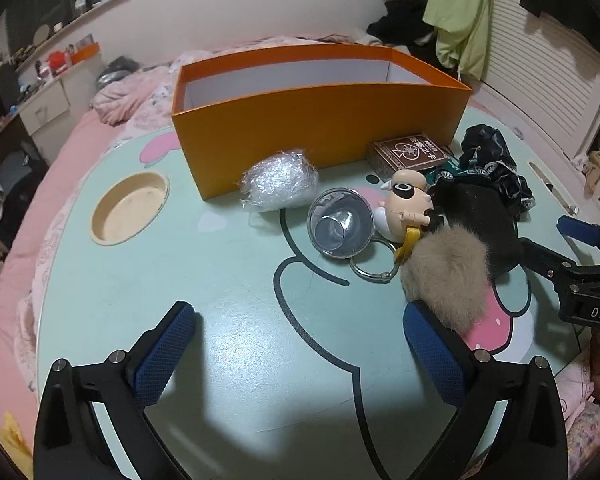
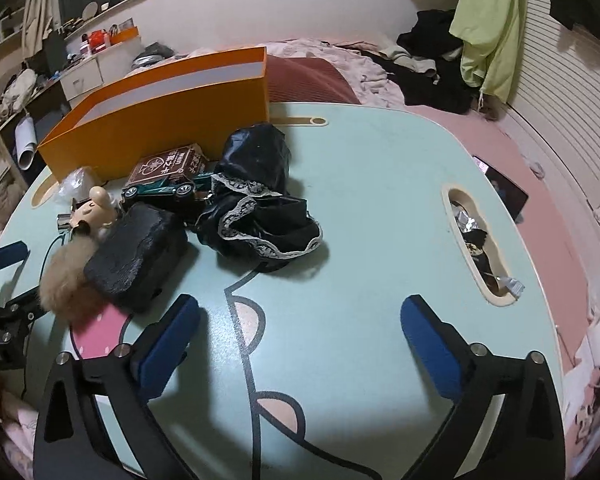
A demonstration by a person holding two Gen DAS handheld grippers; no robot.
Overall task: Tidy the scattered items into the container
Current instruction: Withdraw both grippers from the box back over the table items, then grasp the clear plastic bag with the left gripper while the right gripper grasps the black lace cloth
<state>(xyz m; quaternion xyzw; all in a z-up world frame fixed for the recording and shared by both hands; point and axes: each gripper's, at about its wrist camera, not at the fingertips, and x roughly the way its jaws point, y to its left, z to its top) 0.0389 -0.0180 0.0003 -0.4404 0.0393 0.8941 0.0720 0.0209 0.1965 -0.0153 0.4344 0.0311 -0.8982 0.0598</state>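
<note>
Nearest in the left wrist view, the left gripper (image 1: 298, 334) stands spread wide over bare mint table (image 1: 228, 280), nothing between its blue pads. The right gripper (image 2: 300, 320) is likewise released and empty above the table.

Just beyond the left gripper's right finger lies a beige fur pompom (image 1: 446, 276), touching a black fuzzy block (image 1: 484, 220). Left of it rest a metal ring (image 1: 370, 260) and a clear round lid (image 1: 340, 222), with a small figurine (image 1: 406, 208) between lid and block. A crinkled plastic-wrapped bundle (image 1: 280, 180) sits just left of the lid, against the container.

Farther right are a brown card box (image 1: 410, 154), a green toy car (image 2: 164, 192), and black lace-trimmed fabric (image 2: 260, 208); how the car rests is hard to tell.

Farthest, the orange container (image 1: 320, 128) stands open-topped, long axis running left to right, seemingly empty.
</note>
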